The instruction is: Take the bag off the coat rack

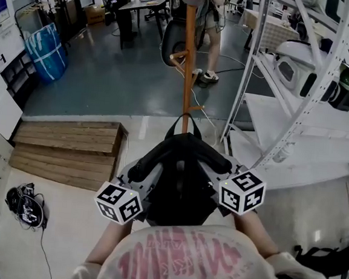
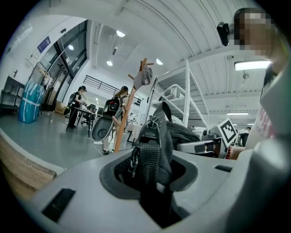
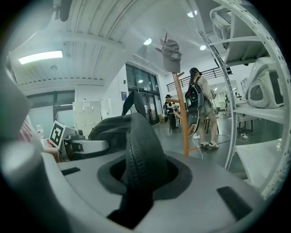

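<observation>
The jaws of the left gripper (image 2: 152,170) are pressed on a black woven strap (image 2: 149,152) with a metal ring, at the left side of the bag (image 1: 180,179). They stand only a little apart, as much as the strap needs. The jaws of the right gripper (image 3: 136,179) pinch the zipper edge (image 3: 140,150) at the right side of the same bag, and the cloth fills the gap between them. So both grippers hold the bag, one at 9 o'clock and one at 3 o'clock of it, close in front of the person's chest.

The bag hangs between the two grippers. Its carry loop (image 1: 185,123) stands up at 12 o'clock, toward the coat rack (image 1: 188,64). In the head view the loop lies just below a lower peg of the orange pole, but in both gripper views the pole stands well behind the bag. I judge that the bag is free of the peg, so the lifting step is done or nearly done. A grey cap (image 3: 172,49) sits on top of the rack.

The next move, I think, is to draw the bag back toward 6 o'clock, with both grips kept firm and level so that the loop does not catch the peg. The white shelf (image 1: 310,111) at 2 o'clock is near, so the right side has less room.
</observation>
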